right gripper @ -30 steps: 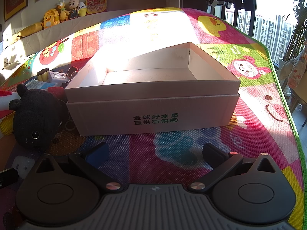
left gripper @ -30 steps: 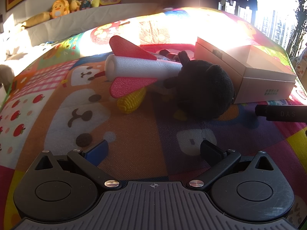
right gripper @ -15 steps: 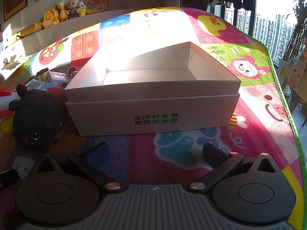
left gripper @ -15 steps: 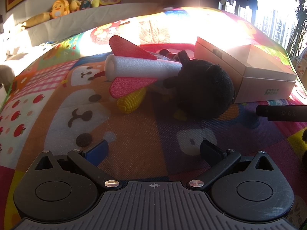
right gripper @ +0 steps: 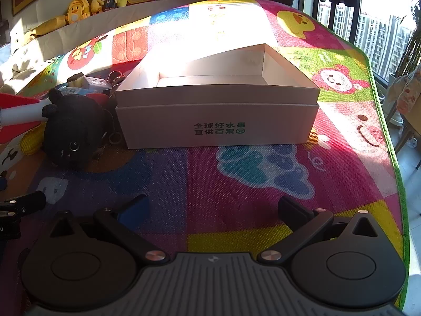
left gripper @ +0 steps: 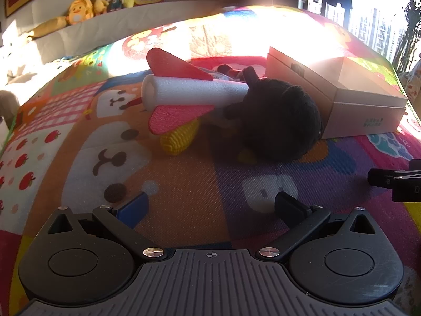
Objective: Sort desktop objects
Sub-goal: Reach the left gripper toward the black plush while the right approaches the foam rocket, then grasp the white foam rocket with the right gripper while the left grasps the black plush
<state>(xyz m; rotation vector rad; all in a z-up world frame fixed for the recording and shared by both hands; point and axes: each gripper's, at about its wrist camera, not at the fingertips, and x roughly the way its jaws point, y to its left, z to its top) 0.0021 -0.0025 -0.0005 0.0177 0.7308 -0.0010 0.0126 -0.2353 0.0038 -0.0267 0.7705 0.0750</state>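
Note:
A black plush toy (left gripper: 276, 121) lies on the colourful play mat, left of an empty open cardboard box (left gripper: 342, 100). Behind the plush rests a white foam rocket (left gripper: 189, 92) with red fins, over a yellow knitted corn (left gripper: 179, 137). My left gripper (left gripper: 210, 206) is open, low over the mat in front of these toys, holding nothing. My right gripper (right gripper: 214, 208) is open too, facing the box (right gripper: 215, 115) from a short distance, with the plush (right gripper: 73, 134) to its left.
Small items, a charger-like block (right gripper: 86, 80) and keyrings, lie behind the plush by the box's left side. Stuffed toys (right gripper: 92, 2) line a ledge at the back. The mat's right edge (right gripper: 389, 131) drops off near a window.
The right gripper has drawn back from the box, which now looks smaller and farther; in the left wrist view its finger has dropped lower at the right edge. The left gripper barely moved.

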